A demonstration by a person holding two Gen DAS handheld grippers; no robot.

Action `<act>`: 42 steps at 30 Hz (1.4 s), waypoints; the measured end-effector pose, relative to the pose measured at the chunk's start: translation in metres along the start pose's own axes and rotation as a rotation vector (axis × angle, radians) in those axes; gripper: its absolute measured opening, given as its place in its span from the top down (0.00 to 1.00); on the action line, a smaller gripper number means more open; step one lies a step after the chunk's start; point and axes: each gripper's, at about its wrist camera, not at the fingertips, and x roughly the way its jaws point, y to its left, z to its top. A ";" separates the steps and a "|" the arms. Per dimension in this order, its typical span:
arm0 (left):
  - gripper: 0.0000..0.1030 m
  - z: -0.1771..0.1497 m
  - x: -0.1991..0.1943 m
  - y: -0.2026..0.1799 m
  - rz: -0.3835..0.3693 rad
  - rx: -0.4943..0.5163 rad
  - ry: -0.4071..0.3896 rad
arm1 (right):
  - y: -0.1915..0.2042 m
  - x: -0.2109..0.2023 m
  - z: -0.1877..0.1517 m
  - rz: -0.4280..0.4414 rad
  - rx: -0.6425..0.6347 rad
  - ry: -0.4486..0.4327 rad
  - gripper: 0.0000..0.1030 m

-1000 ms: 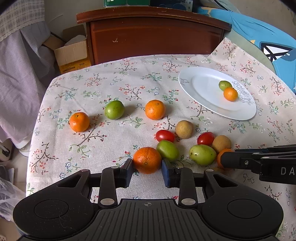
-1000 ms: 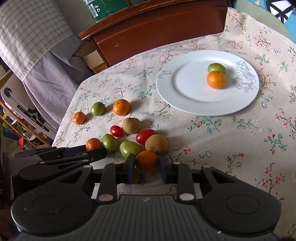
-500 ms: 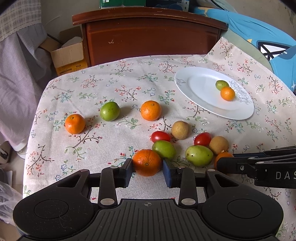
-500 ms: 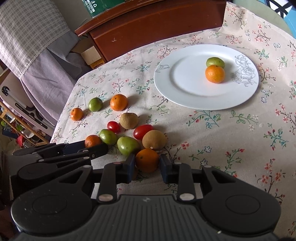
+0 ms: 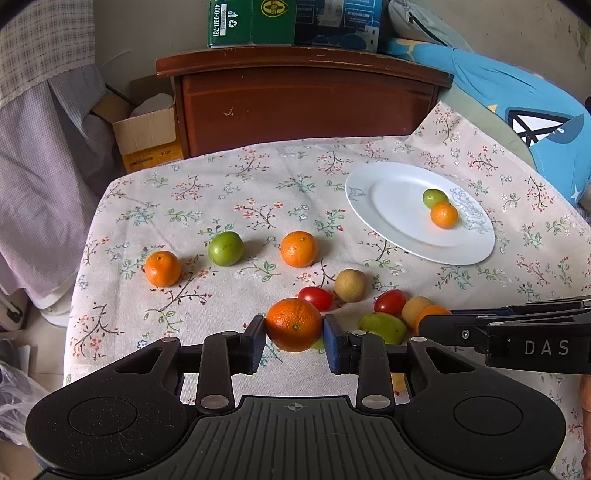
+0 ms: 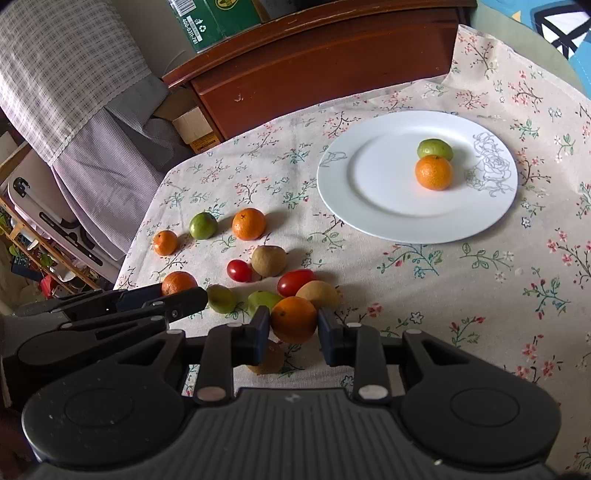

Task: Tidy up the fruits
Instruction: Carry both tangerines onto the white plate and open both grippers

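Note:
My left gripper (image 5: 294, 338) is shut on an orange (image 5: 293, 325) and holds it above the floral tablecloth. My right gripper (image 6: 293, 332) is shut on another orange (image 6: 293, 319), also lifted; a brown fruit (image 6: 267, 360) shows under it. A white plate (image 5: 399, 236) at the right holds a green fruit (image 5: 435, 197) and a small orange (image 5: 443, 215); the plate also shows in the right wrist view (image 6: 369, 192). Loose on the cloth lie two oranges (image 5: 162, 268) (image 5: 298, 248), a green fruit (image 5: 225, 248), red tomatoes (image 5: 316, 297), brown fruits (image 5: 350, 285) and more green fruits (image 5: 382, 326).
A dark wooden cabinet (image 5: 303, 107) stands behind the table with green boxes (image 5: 251, 22) on top. A cardboard box (image 5: 147, 136) and hanging cloth are at the left. A blue cushion (image 5: 517, 122) lies at the right. The table's left edge drops off near the leftmost orange.
Both grippers have risen with their oranges, lifting them off the cloth. The fruit cluster now sits lower and farther from the fingers in both views.

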 end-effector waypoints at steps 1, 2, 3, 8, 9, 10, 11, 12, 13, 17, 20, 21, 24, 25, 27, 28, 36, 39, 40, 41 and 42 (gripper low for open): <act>0.70 0.002 -0.002 -0.001 -0.005 -0.005 -0.009 | -0.001 -0.001 0.001 0.000 0.003 -0.005 0.72; 0.70 0.003 -0.003 -0.001 -0.008 -0.008 -0.018 | -0.002 -0.003 0.003 0.000 0.006 -0.015 0.72; 0.70 0.006 -0.005 -0.002 -0.010 -0.010 -0.028 | -0.002 -0.005 0.005 0.000 0.007 -0.024 0.72; 0.70 0.018 -0.014 -0.004 -0.041 -0.044 -0.069 | -0.008 -0.016 0.017 0.003 0.026 -0.071 0.72; 0.70 0.021 -0.016 -0.005 -0.042 -0.044 -0.079 | -0.009 -0.018 0.020 0.003 0.031 -0.082 0.72; 0.70 0.023 -0.018 -0.007 -0.043 -0.041 -0.087 | -0.011 -0.021 0.023 0.003 0.036 -0.093 0.72; 0.70 0.026 -0.019 -0.008 -0.046 -0.040 -0.093 | -0.013 -0.024 0.026 0.004 0.041 -0.105 0.72; 0.70 0.029 -0.020 -0.009 -0.054 -0.042 -0.098 | -0.014 -0.026 0.029 0.004 0.045 -0.116 0.72; 0.70 0.033 -0.020 -0.010 -0.065 -0.045 -0.101 | -0.016 -0.030 0.033 0.004 0.048 -0.129 0.72; 0.70 0.048 -0.021 -0.014 -0.097 -0.045 -0.118 | -0.023 -0.040 0.050 -0.001 0.048 -0.175 0.72; 0.70 0.060 -0.018 -0.017 -0.104 -0.037 -0.127 | -0.031 -0.042 0.060 -0.003 0.072 -0.192 0.72; 0.70 0.064 -0.015 -0.019 -0.107 -0.032 -0.126 | -0.034 -0.043 0.063 -0.007 0.081 -0.197 0.72; 0.70 0.073 -0.006 -0.022 -0.124 -0.015 -0.115 | -0.042 -0.040 0.069 -0.022 0.101 -0.194 0.72; 0.70 0.075 -0.003 -0.024 -0.128 -0.009 -0.111 | -0.044 -0.039 0.071 -0.027 0.109 -0.190 0.72; 0.70 0.079 0.003 -0.027 -0.141 -0.005 -0.100 | -0.050 -0.035 0.073 -0.033 0.131 -0.179 0.72; 0.70 0.082 0.007 -0.028 -0.147 -0.004 -0.094 | -0.052 -0.034 0.074 -0.033 0.139 -0.174 0.72; 0.70 0.096 0.043 -0.038 -0.186 0.033 -0.033 | -0.072 -0.010 0.085 -0.052 0.203 -0.113 0.72; 0.70 0.099 0.058 -0.041 -0.199 0.030 -0.012 | -0.076 -0.002 0.085 -0.059 0.216 -0.092 0.72; 0.70 0.100 0.062 -0.042 -0.201 0.030 -0.006 | -0.076 0.001 0.086 -0.059 0.218 -0.087 0.72; 0.70 0.101 0.065 -0.043 -0.203 0.031 -0.003 | -0.077 0.003 0.086 -0.062 0.217 -0.084 0.72; 0.70 0.102 0.069 -0.044 -0.206 0.033 -0.001 | -0.077 0.004 0.087 -0.064 0.214 -0.083 0.72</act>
